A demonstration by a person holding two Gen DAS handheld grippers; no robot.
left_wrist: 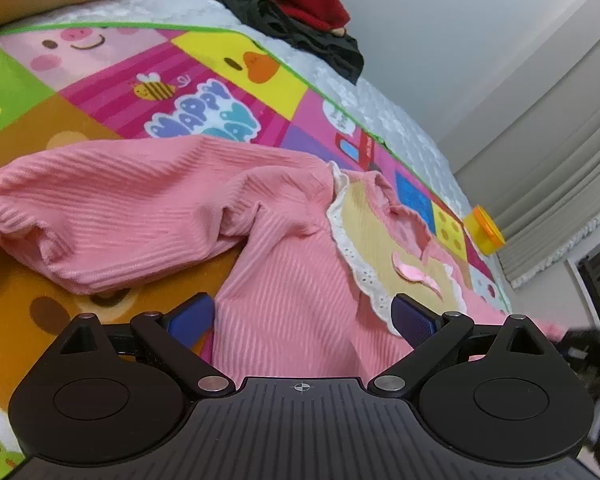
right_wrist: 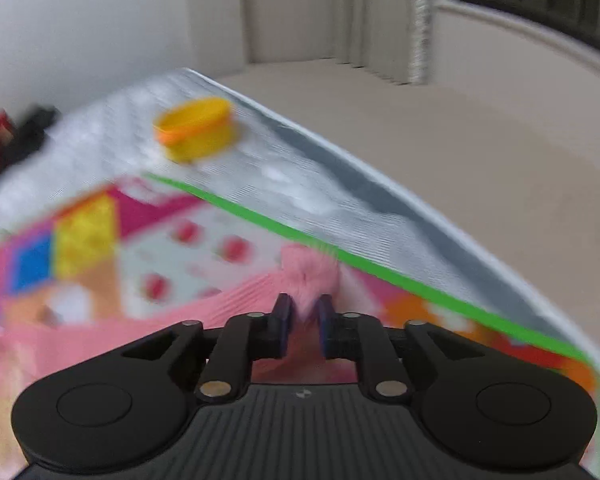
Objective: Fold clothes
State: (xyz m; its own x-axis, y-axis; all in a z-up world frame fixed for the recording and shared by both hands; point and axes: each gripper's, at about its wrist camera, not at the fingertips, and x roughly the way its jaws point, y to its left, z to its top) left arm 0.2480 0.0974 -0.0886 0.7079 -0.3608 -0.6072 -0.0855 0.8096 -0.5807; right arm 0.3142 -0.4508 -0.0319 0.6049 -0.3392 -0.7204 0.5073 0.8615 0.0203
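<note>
Pink ribbed fabric fills the gap between the left gripper's (left_wrist: 302, 314) jaws, which stand wide apart with the cloth lying under and between them rather than pinched. It belongs to a pink ribbed child's top (left_wrist: 284, 272) with a cream bib panel edged in white lace (left_wrist: 364, 240), a small pink bow (left_wrist: 414, 272) sewn on it just ahead of the right-hand jaw. One gathered-cuff sleeve (left_wrist: 100, 208) stretches out ahead and to the left of the jaws.

The right gripper (right_wrist: 303, 312) has its jaws drawn close together, clamped on a bunched pink cuff (right_wrist: 308, 270) of the same top, which pokes out just beyond the blue pads (right_wrist: 282, 316); that view is blurred.

Under the top lies a bright patchwork cartoon play mat with a green border (left_wrist: 204, 92), spread over a white quilted bed (left_wrist: 400, 120). Far ahead of the left jaws, a pile of red and black clothes (left_wrist: 296, 12) sits on the bed. A yellow and orange round plastic tub (right_wrist: 196, 128) stands on the quilt well beyond the right jaws, past the mat's green edge. Grey curtains (left_wrist: 560, 200) hang behind.
</note>
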